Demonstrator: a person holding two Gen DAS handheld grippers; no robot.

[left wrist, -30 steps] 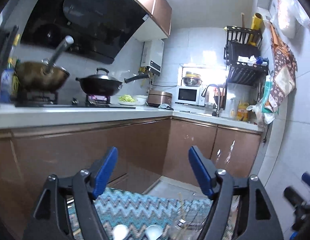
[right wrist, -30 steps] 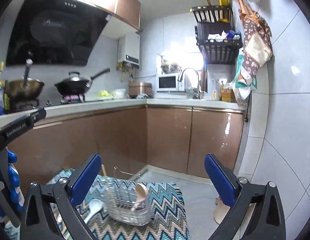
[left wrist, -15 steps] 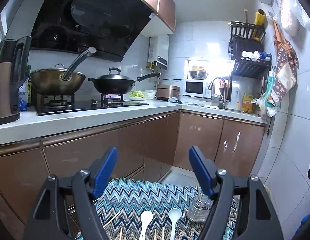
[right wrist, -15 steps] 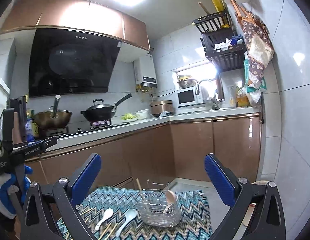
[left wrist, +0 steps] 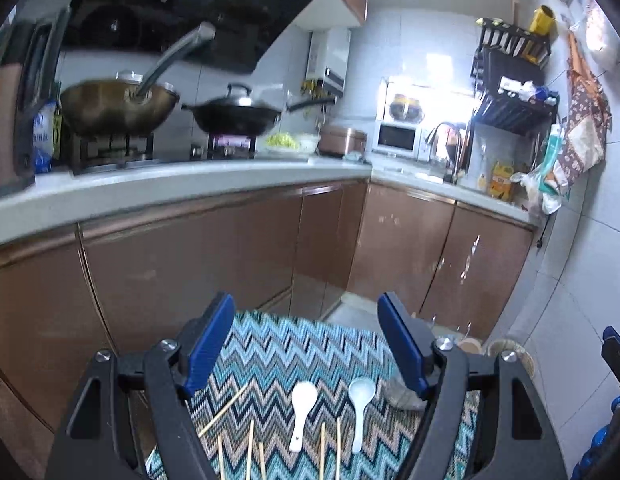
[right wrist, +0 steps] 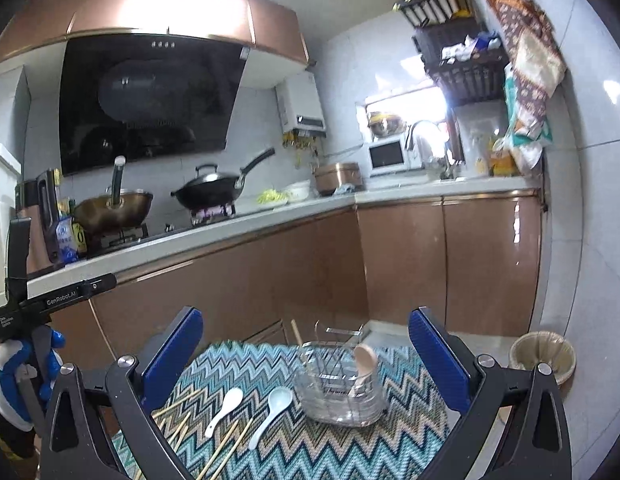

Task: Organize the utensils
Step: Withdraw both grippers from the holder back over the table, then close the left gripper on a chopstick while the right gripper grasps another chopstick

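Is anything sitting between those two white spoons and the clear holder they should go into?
Nothing visible does. The two white spoons lie on the zigzag cloth just left of the clear holder, with only bare cloth between; the chopsticks lie further left.

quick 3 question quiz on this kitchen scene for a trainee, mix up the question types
1. True or false: the left gripper is shut on a white spoon.
2. How many white spoons lie on the zigzag cloth?
   A. one  B. two  C. four
3. Fill in: the wooden spoon stands inside the clear ______.

Key
1. False. Its jaws stand apart with nothing between them; the right gripper is empty too.
2. B. One white spoon lies beside the other, among loose chopsticks.
3. Utensil holder.
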